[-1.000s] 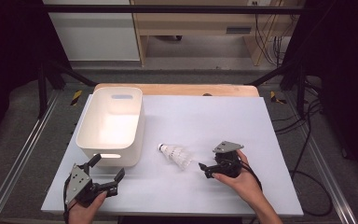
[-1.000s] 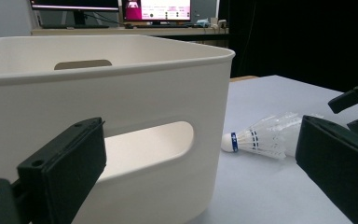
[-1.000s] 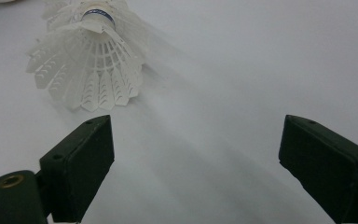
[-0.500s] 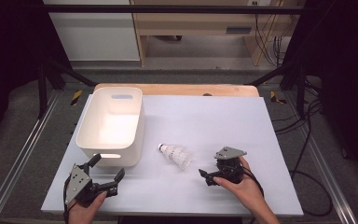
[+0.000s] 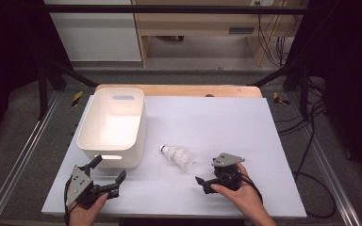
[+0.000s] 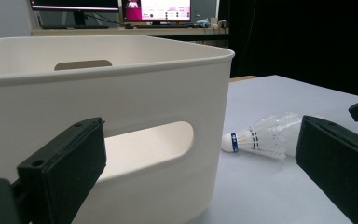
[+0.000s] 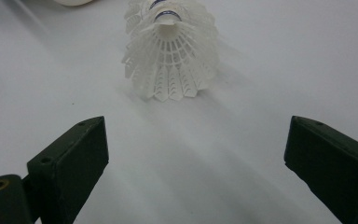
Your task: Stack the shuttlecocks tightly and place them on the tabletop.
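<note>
The left gripper (image 5: 107,175) rested on the white surface (image 5: 226,117) with its jaws spread wide, gripping nothing. A white plastic bin (image 5: 113,127) stood just ahead of it. To its right lay a white shuttlecock (image 5: 178,156) on its side, just ahead of the right gripper (image 5: 206,182), whose jaws also stood wide apart and empty, facing the shuttlecock's skirt.

shuttlecock (image 5: 178,157): on the table (image 5: 217,117), just ahead of the right gripper (image 5: 206,183)
bin (image 5: 113,127): directly ahead of the left gripper (image 5: 108,175), left of the shuttlecock
</note>
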A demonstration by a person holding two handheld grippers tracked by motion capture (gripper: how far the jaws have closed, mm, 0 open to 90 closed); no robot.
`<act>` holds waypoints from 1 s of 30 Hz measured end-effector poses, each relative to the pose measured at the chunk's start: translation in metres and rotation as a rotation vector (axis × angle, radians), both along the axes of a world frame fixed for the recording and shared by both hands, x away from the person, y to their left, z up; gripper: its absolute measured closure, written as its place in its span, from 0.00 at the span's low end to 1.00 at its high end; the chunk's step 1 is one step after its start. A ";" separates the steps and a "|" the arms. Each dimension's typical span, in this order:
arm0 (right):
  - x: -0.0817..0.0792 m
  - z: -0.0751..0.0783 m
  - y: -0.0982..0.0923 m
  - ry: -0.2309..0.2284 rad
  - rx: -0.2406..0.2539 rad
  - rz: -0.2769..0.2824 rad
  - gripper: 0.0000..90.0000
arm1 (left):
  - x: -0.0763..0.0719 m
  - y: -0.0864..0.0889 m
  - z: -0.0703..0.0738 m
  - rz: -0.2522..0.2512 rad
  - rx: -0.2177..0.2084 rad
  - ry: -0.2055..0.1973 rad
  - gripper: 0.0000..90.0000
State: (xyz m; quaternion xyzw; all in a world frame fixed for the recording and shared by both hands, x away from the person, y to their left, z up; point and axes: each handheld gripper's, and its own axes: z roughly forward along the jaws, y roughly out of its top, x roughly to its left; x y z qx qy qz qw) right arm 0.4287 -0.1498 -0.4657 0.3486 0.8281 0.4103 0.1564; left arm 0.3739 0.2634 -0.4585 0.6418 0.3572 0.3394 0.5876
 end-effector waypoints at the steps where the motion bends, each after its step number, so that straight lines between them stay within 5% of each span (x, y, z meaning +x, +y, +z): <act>1: -0.001 0.000 0.001 0.002 0.003 0.002 0.07 | 0.000 0.000 0.000 0.000 0.000 0.000 0.02; 30: -0.007 -0.007 0.026 0.034 0.071 0.058 0.08 | 0.000 0.000 0.000 -0.001 0.000 -0.003 0.02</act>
